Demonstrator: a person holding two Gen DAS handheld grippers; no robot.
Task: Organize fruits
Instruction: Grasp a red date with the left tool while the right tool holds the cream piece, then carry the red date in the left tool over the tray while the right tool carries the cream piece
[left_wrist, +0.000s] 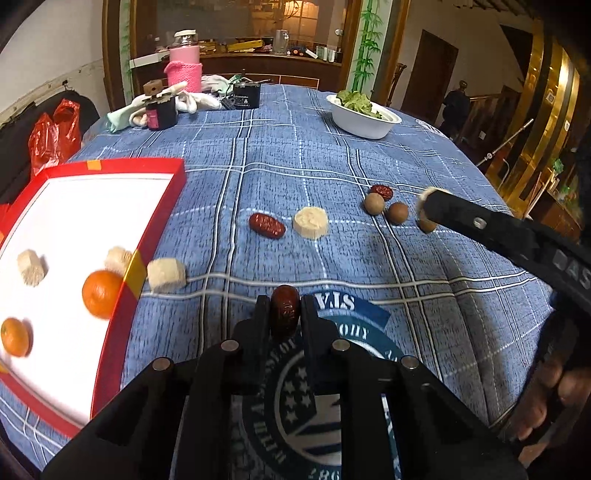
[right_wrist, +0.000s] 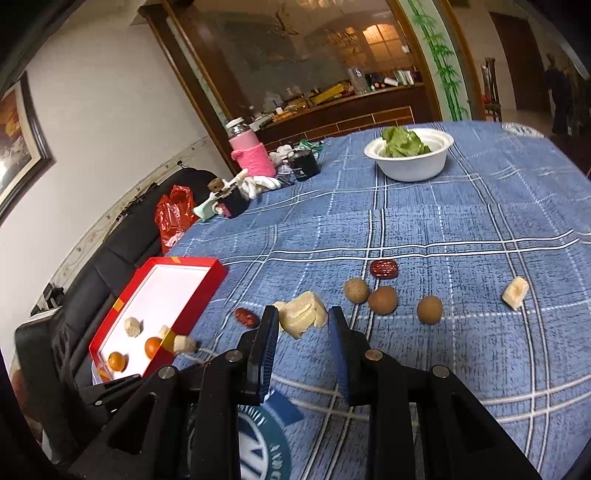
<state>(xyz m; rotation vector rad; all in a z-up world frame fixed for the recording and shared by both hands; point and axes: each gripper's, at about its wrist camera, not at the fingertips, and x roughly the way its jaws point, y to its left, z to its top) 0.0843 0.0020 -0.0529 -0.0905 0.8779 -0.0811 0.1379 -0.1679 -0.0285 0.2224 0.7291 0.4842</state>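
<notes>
Left claw (left_wrist: 284, 314) is clamped on a red date (left_wrist: 284, 309), held just above the blue checked worktop (left_wrist: 332, 166), near the red tray (left_wrist: 162, 221) but not over it yet.

Right claw (right_wrist: 303, 332) has its jaws spread, nothing gripped. It's lined up on a pale sugarcane chunk (right_wrist: 301, 318) lying between the fingertips on the cloth. Can't tell if the pads touch it; the view is blurred there.

Progress, my read is under half:
- In tray: two small oranges (left_wrist: 100, 293), two pale chunks (left_wrist: 32, 266).
- One more chunk (left_wrist: 167, 275) sits just outside the tray's near corner, touching or nearly so.
- Loose on the worktop: a date (left_wrist: 266, 225), another date (right_wrist: 384, 268), three round brown longan-like fruits (right_wrist: 382, 300), a chunk off to the far right (right_wrist: 515, 292).

Left to do: drop the held date in the tray, then clear roughly eight loose pieces.
</notes>
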